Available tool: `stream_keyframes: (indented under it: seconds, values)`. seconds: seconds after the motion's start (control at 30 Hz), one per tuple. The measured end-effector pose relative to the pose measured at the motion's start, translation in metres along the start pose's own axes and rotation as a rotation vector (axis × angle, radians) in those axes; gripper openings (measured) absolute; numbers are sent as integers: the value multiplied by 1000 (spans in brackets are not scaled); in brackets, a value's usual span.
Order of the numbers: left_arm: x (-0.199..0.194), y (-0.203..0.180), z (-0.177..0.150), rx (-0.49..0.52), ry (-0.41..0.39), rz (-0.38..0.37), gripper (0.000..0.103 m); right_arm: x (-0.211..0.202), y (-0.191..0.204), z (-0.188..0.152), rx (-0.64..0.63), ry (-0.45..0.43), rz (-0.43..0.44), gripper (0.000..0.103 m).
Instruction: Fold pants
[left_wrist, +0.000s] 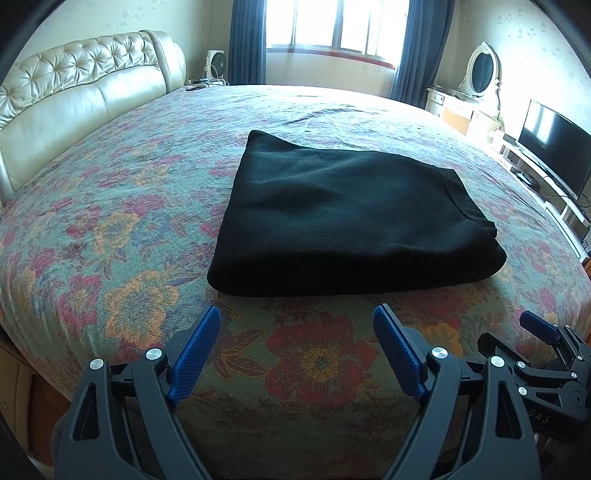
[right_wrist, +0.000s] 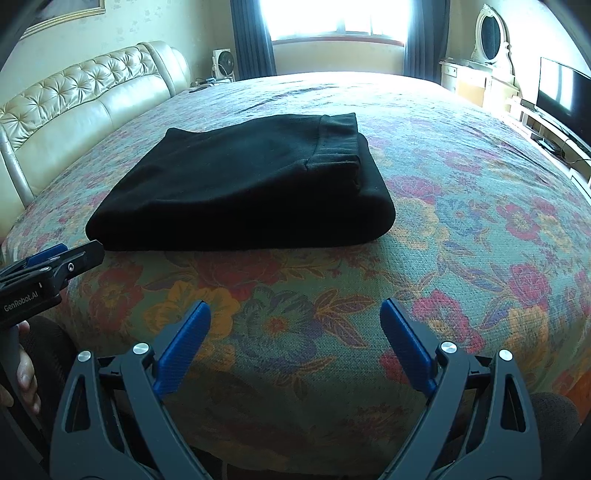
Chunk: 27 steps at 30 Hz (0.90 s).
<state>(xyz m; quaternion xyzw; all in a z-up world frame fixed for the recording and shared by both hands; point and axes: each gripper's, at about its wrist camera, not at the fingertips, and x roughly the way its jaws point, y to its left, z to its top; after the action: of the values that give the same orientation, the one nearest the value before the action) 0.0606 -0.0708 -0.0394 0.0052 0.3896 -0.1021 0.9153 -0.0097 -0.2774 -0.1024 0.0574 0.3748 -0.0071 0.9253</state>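
Black soft knit pants (left_wrist: 351, 218), folded into thick rectangular stack, lie mid-frame on floral woven bed cover (left_wrist: 122, 229), apart from both tools. Left hand-held gripper (left_wrist: 297, 325) released, jaws spread, empty, low centre of frame. Right hand-held gripper (right_wrist: 295, 319) likewise spread, empty.

Likely handling: light, limp, layers slide apart; best pinch at rounded near fold, through all layers.

Right view shows waistband seam and stacked edges at pile's right end more plainly; left view shows pile's pointed far-left corner.
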Motion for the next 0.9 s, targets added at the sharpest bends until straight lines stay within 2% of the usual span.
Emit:
stream_keyframes:
  seconds: [0.33,0.6,0.9]
  values:
    - [-3,-13,0,82,-23,-7,83,-2,1,-1,11,5,6,93]
    - [-2,-8,1,47,-13,-5,83,0,1,-3,14,18,11,93]
    - [-4,-8,2,52,-30,10,83,0,3,-5,12,26,16,93]
